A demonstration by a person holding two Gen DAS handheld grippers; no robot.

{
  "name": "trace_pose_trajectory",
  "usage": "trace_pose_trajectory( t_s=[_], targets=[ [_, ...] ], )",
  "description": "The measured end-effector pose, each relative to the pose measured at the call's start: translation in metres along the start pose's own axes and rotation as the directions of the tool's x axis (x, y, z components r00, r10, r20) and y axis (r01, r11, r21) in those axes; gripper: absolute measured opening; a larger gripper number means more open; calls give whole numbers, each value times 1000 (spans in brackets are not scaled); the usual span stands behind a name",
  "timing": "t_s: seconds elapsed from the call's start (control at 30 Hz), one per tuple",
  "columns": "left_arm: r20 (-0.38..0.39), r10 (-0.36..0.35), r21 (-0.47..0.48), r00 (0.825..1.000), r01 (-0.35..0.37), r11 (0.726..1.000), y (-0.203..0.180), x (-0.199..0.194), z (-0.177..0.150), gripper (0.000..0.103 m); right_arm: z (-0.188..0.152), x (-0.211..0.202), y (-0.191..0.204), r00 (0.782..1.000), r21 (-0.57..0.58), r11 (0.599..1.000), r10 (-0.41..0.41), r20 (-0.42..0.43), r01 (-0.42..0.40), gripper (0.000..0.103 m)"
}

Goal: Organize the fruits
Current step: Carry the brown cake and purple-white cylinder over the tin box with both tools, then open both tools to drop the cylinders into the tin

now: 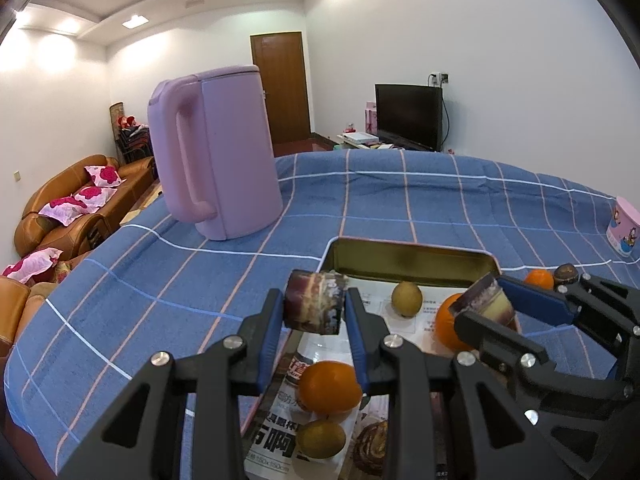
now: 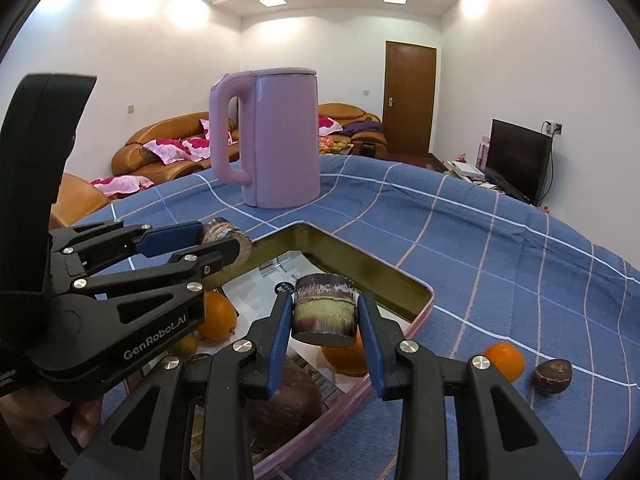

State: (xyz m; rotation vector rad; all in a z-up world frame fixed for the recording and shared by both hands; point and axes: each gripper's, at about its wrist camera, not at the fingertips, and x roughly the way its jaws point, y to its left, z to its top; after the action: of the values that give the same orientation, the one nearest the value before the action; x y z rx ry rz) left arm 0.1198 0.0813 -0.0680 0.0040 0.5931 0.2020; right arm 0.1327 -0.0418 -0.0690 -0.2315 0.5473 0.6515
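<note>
My left gripper is shut on a purple sugarcane piece above the near left part of the metal tray. My right gripper is shut on a second sugarcane piece over the tray. Each gripper shows in the other's view: the right gripper and the left gripper. The paper-lined tray holds oranges, a yellow-green fruit and a brown round fruit. An orange and a chestnut-like brown fruit lie on the cloth right of the tray.
A pink kettle stands on the blue checked cloth behind the tray. A pink cup stands at the far right. A sofa, door and TV lie beyond the table.
</note>
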Motion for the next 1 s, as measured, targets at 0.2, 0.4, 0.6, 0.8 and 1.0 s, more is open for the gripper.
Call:
trace_pose_trajectory(
  t_s=[0.2,0.4,0.6,0.8,1.0],
  targets=[
    [-4,0,4,1000,0,1000,0,1,1,33,0,3,1,1000,-3,1000,9,-15,-9,36],
    [-10,3,13,1000,-3,1000,-2,2,1,34,0,9,2,999,-2,1000,29,-41,-30,36],
    [10,8,0,1000,-8,1000,-2,-6,3,63,0,9,5,997,-11,998,58,-45,-59,62],
    [71,-7,-5,997,7,1000,-11,-31,10,74,-5,-14,4,1000,-49,999,15,-6,-15,63],
    [111,-67,23,992,64,998,-48,-52,16,78,-15,-54,-45,997,7,997,-72,22,72,63]
  ],
)
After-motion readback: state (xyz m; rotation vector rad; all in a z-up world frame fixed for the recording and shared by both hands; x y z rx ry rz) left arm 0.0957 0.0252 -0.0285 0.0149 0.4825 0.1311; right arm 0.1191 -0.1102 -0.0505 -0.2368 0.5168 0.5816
